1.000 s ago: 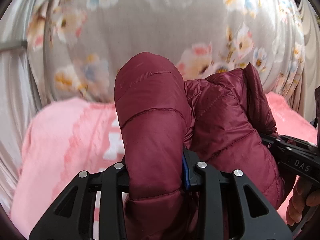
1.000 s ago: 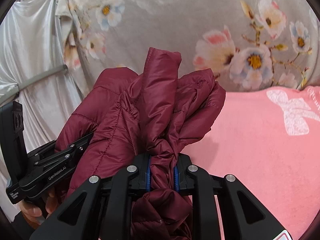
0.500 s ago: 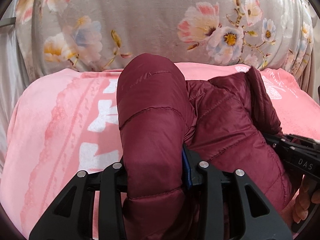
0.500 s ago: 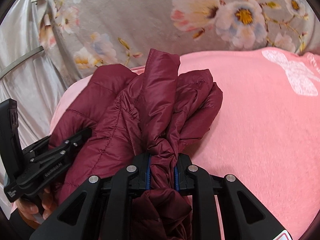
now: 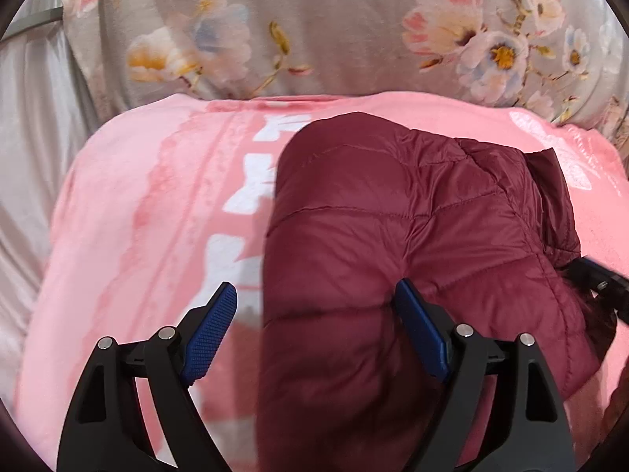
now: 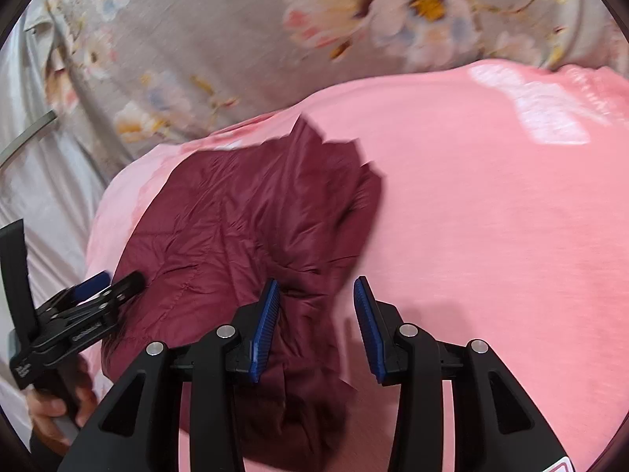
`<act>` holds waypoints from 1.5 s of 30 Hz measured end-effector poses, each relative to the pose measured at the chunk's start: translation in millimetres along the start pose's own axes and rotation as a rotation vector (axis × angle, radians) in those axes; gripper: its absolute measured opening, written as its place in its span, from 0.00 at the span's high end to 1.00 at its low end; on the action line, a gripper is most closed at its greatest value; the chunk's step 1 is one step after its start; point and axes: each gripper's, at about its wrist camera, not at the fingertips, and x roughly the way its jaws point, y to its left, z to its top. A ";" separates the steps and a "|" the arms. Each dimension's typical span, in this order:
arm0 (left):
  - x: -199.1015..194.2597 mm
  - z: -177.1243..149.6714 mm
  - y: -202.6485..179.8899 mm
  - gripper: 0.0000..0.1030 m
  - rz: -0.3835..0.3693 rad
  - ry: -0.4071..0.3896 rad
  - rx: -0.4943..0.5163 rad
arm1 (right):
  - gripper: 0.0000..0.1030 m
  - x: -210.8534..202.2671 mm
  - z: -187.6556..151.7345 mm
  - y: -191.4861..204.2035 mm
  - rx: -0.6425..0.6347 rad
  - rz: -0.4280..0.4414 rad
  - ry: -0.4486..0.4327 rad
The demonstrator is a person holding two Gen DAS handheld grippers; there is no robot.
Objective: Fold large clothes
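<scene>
Now both grippers low — left gripper, right gripper opening over jacket.

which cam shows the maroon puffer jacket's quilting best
The left wrist view: the maroon puffer jacket fills the middle, sharp, stitch lines clear, on the pink blanket between the opening left tongs. The right wrist view shows it smaller and motion-blurred, mostly wrinkles, its edge between the opening right tongs.

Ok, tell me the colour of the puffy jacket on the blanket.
Dark maroon jacket, quilted; clearest in the left wrist view.
</scene>
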 end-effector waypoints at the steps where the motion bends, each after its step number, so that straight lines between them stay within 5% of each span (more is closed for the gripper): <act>1: -3.8 3.3 0.1 0.22 0.023 0.015 -0.007 | 0.62 -8.8 6.5 3.9 -0.015 -0.023 -0.016; 5: -19.2 32.2 -0.7 0.17 0.058 0.020 -0.069 | 0.86 -22.0 36.5 31.8 -0.090 -0.071 -0.063; 9: -17.9 61.8 -11.6 0.09 0.120 -0.015 -0.091 | 0.87 -2.8 59.7 55.9 -0.138 -0.119 -0.074; 18: 67.8 58.4 -21.6 0.07 0.127 0.135 -0.117 | 0.90 88.3 47.6 33.5 -0.068 -0.188 0.058; 45: 87.0 37.5 -39.6 0.04 0.167 0.030 -0.093 | 0.90 103.5 34.6 22.6 -0.080 -0.152 0.040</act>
